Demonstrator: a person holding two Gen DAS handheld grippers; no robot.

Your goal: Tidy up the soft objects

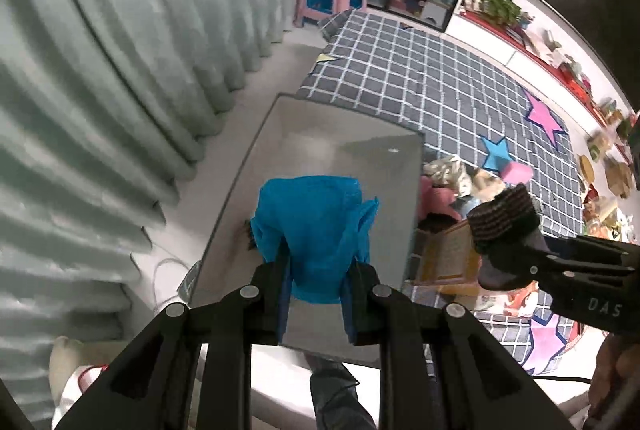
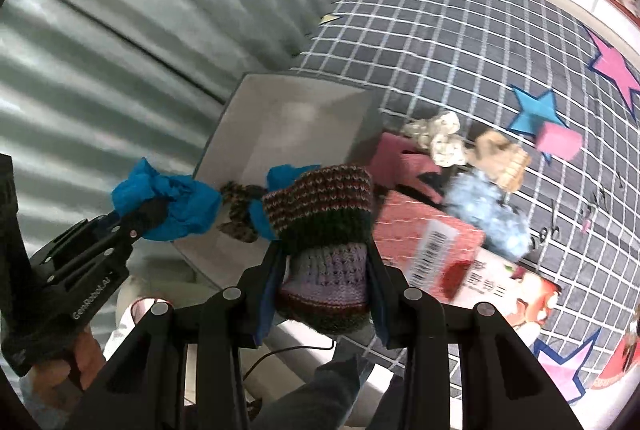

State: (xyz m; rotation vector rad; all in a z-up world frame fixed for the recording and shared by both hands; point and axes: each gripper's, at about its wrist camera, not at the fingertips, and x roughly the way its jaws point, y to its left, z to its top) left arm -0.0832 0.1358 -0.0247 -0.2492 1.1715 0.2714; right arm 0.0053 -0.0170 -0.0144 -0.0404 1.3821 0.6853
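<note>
- Left gripper [image 1: 316, 294], marked "GenRobot.AI", is clenched on a blue cloth [image 1: 312, 222] hanging over the grey bin [image 1: 332, 150].
- Right gripper [image 2: 326, 294], lettered "DAS", grasps a striped knitted piece [image 2: 324, 230] at the bin's five o'clock.
- A barcoded red box [image 2: 436, 246] lies at three o'clock; its print is unreadable.

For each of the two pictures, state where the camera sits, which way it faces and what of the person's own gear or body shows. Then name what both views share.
Left wrist: on the left gripper, looking steeply down at its blue cloth over the grey bin; right gripper at right.
Right wrist: on the right gripper, looking down at its knitted piece; left gripper and hand at left.
Shared: bin, checked mat, curtain.
</note>
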